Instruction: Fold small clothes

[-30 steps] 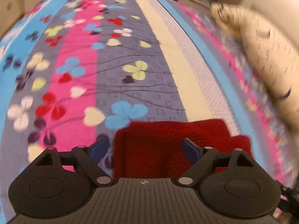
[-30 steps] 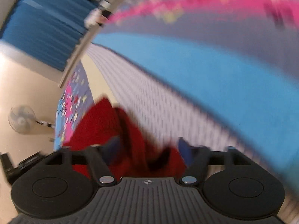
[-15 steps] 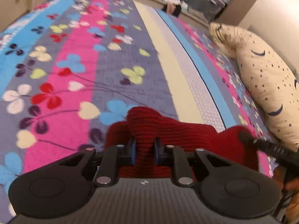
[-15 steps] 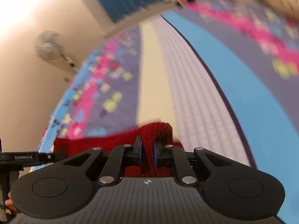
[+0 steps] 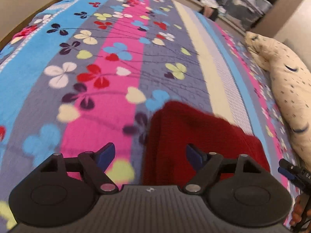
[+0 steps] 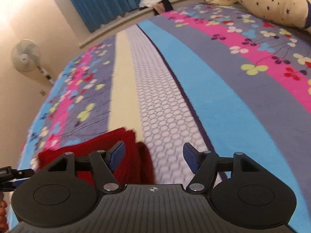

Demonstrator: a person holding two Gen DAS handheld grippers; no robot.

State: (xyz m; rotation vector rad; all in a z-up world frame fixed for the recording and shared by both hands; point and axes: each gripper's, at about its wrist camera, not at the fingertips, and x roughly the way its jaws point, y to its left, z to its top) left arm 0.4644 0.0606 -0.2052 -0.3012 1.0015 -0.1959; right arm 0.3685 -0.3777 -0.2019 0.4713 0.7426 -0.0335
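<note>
Both grippers now released and spread wide, left gripper (image 5: 148, 154), right gripper (image 6: 153, 156), red knit garment (image 5: 194, 139) lying folded, ribbed, on bedspread (image 5: 97, 62)

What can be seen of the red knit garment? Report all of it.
The red knit garment is deep red with a ribbed, woolly texture. It lies folded on the striped floral bedspread, layered edges showing in the right wrist view. The left gripper and right gripper are both open above it, gripping nothing. Its near part is hidden behind the grippers.
</note>
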